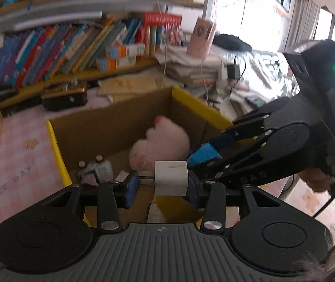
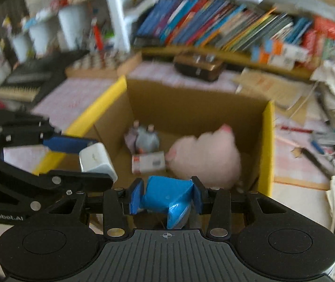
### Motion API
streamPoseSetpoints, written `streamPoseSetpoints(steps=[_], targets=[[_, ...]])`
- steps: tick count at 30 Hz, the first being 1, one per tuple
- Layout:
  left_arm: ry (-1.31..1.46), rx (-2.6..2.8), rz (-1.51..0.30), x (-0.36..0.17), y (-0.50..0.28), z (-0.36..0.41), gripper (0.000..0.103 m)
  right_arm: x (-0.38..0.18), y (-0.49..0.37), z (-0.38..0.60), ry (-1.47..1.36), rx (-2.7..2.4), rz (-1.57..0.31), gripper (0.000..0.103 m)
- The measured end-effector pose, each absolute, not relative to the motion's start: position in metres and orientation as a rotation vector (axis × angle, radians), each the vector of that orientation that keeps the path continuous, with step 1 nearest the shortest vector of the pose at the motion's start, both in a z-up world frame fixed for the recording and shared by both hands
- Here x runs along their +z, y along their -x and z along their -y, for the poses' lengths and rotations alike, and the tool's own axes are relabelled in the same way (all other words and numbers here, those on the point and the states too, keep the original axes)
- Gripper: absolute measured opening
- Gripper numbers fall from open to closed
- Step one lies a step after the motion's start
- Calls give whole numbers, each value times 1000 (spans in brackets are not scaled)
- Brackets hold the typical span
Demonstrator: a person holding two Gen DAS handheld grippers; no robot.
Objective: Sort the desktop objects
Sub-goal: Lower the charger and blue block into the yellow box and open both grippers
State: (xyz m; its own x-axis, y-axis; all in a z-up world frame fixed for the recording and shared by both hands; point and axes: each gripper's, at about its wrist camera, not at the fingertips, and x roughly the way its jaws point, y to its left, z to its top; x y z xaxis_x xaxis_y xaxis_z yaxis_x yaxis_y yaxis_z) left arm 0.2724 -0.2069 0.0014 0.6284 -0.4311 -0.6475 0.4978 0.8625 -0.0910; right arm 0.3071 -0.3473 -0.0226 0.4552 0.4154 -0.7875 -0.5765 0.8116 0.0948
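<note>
"NICE DAY" marks the pink worktop (image 1: 14, 164). Left tool (image 1: 161, 183) clenches a white cube (image 1: 171, 177); right tool (image 2: 166, 196) clenches a blue packet (image 2: 167, 199), both angled downward over the cardboard box (image 2: 191, 108).

A white block-shaped charger (image 1: 171, 177) hangs over the open cardboard box (image 1: 111, 127), level, pinched at its two sides. A crumpled blue packet (image 2: 167, 198) hangs above the same yellow-edged box. Inside lie a pink plush toy (image 2: 206, 158), a small grey figure (image 2: 145, 139) and a little white carton (image 2: 147, 162)
</note>
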Motion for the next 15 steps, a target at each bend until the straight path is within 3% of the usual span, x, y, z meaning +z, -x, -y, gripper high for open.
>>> streamPoseSetpoints(steps=[15], targets=[[-151,-525,-819,-22,-295,218,41,-52,-334,337,242,682,-1099,44]])
